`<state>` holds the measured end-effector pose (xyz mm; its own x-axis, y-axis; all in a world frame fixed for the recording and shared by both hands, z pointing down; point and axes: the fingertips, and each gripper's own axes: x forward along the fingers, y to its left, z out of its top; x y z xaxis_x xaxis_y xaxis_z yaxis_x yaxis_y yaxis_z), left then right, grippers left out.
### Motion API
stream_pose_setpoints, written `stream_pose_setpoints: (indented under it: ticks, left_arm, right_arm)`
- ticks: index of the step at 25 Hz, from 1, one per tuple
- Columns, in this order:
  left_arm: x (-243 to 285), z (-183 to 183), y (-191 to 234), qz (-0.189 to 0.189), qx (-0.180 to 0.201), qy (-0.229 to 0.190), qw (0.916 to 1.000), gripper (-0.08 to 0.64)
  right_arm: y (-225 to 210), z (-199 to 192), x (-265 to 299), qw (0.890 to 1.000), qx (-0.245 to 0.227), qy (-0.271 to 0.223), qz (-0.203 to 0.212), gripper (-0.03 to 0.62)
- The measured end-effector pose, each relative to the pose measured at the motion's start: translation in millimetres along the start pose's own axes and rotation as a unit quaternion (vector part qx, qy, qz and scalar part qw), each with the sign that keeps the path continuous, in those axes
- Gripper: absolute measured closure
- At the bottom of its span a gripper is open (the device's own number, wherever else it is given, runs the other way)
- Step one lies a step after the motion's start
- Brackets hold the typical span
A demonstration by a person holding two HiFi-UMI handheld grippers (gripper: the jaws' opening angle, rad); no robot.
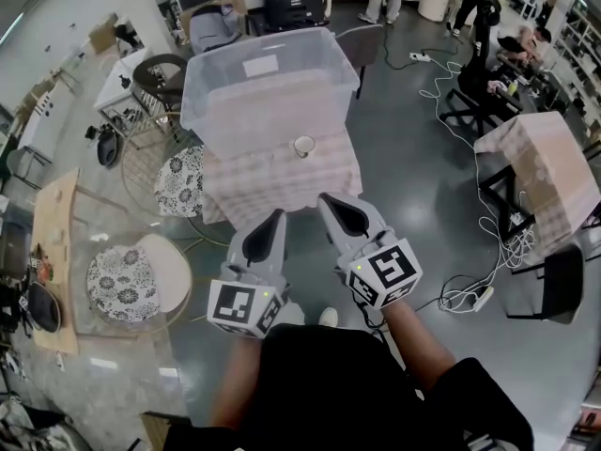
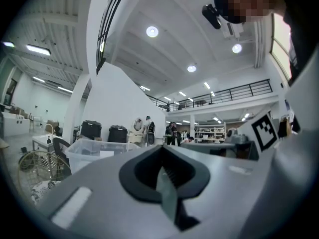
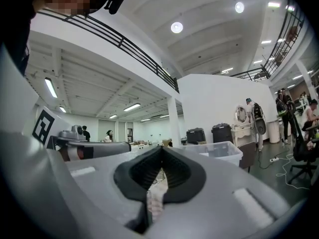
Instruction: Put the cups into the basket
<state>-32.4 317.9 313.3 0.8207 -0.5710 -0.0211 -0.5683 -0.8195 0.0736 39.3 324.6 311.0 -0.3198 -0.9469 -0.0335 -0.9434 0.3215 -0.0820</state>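
Workshop hall, dark glossy floor (image 1: 413,195), white cables (image 1: 498,242) trailing at frame right. Small counter with pale checked cloth (image 1: 282,188) sits at frame centre. Clear rectangular plastic basket (image 1: 268,87) stands on it and takes up most of the top. One small white cup (image 1: 303,146) is at the basket's near right corner, upright. Can't tell if it's inside the clear wall or just in front on the cloth.

Left gripper (image 1: 275,218) and right gripper (image 1: 329,201) sit side by side below the counter's near edge, both pointing at it, well short of the cup. Left gripper view: fingers together, nothing between them. Right gripper view: same, fingers closed and empty, checked cloth showing through the slot below the pads. Two round floral-cushion chairs (image 1: 183,181) are left of the counter.
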Motion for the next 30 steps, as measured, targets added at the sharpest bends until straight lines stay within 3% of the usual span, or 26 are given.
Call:
stream_pose_setpoints:
  ticks: [14,30]
  left_arm:
    - [-2,2,43,0.02,0.002,-0.001,0.9998,0.555]
    - [20,-1,119,0.021,-0.012,0.006,0.9997,0.555]
  right_arm:
    - [14,2,39,1.0,-0.024,-0.016,0.006,0.592]
    - [9,-7,115,1.0,-0.017,-0.001,-0.001,0.591]
